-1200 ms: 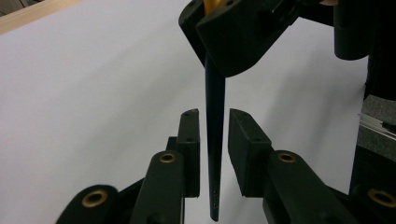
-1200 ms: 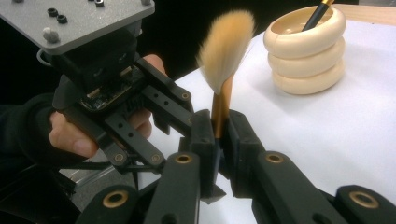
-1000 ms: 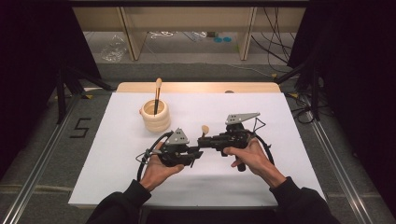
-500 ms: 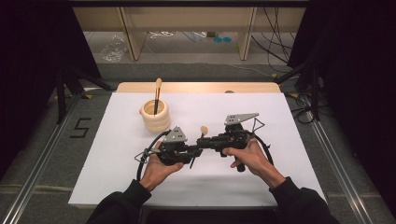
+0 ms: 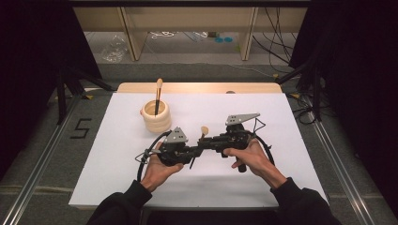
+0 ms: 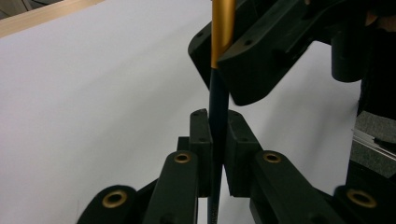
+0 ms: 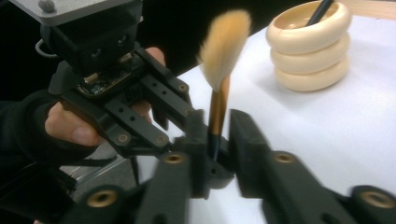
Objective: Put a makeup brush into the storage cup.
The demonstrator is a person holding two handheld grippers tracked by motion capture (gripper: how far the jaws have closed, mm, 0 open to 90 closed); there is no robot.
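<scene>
My left hand-held gripper [image 5: 195, 152] is clamped on the dark lower handle of the makeup brush with the gold ferrule and tan bristles [image 7: 219, 88], upright above the white tabletop [image 5: 291, 122]. My right hand-held gripper [image 7: 217, 140] has just been opening; its jaws flank the ferrule, and blur hides whether they touch. From above, the brush is mostly hidden between the tools. The cream ringed holder [image 5: 156, 116] stands behind, with another brush in it.
</scene>
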